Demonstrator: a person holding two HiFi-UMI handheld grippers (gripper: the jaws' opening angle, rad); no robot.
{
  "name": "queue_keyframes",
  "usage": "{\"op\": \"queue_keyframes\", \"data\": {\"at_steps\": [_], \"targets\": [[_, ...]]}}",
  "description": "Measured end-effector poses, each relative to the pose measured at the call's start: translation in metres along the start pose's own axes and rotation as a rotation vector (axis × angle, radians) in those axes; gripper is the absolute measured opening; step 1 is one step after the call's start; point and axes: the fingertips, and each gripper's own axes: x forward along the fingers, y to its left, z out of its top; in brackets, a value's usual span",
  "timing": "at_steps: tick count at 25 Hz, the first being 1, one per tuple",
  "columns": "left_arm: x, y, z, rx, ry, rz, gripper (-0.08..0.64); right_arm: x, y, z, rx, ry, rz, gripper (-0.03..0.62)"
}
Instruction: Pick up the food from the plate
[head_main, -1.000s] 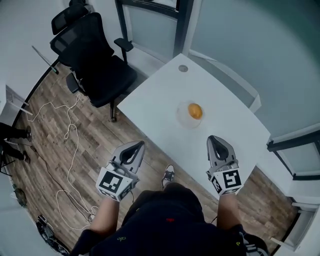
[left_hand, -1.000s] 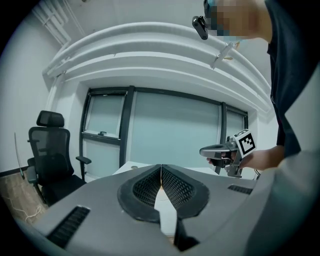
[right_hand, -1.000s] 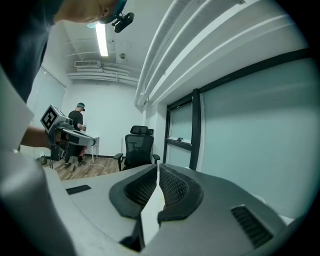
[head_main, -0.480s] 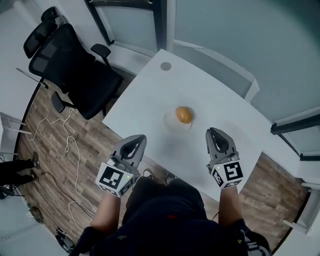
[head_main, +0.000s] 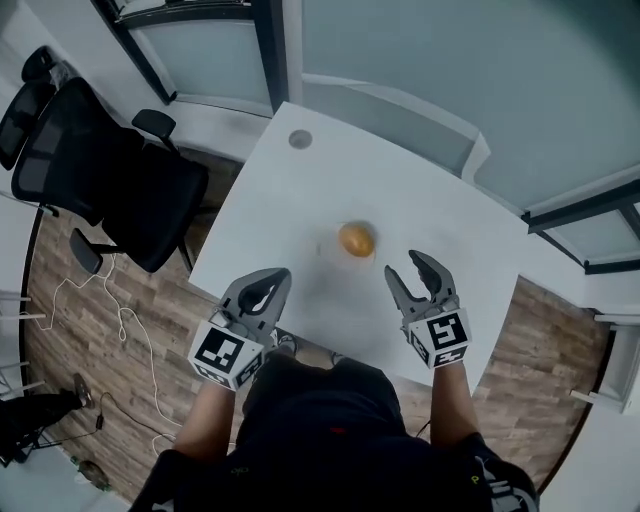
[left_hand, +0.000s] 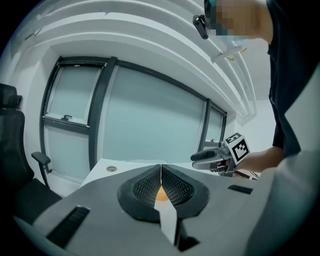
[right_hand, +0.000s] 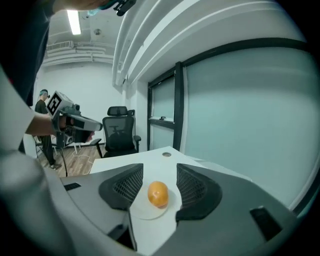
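From where I stand, the whole thing turns on the right gripper (head_main: 403, 265). Its jaws have just been opening and now stand apart with nothing between them. The food (head_main: 356, 240), a single orange lump, lies just beyond them, up and to the left of their tips in the head view, near but not touching. In the right gripper view it sits dead centre in the gap between the two jaws, so the gripper looks well lined up, and I'd judge a short push forward would bring the pads to either side of it. It is close to round, perhaps a little oval, so I see no long axis worth turning the wrist for. It rests on one pale plate (head_main: 334, 252), faint against the white table (head_main: 430, 190), just about mid-frame. The left gripper (head_main: 277, 276) sits at lower left of centre, over the near table edge, with its jaws pressed together and empty. The food is up and to its right, farther off than from the right one. Count: one piece of food, one plate, two grippers, one table with one round hole (head_main: 300, 139) near its far corner, and one black office chair (head_main: 100, 170) at upper left.
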Motion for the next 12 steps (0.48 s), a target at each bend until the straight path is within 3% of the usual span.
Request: {"op": "queue_keyframes", "data": {"at_steps": [4,12], "targets": [[0.002,0.026,-0.006,-0.026,0.014,-0.017,0.023,0.042,0.007,-0.018,-0.043,0.101,0.032,0.254],[0.002,0.058,-0.03,-0.077,0.052,0.007,0.023,0.112,0.003,-0.072,-0.032,0.267,0.099,0.337]]}}
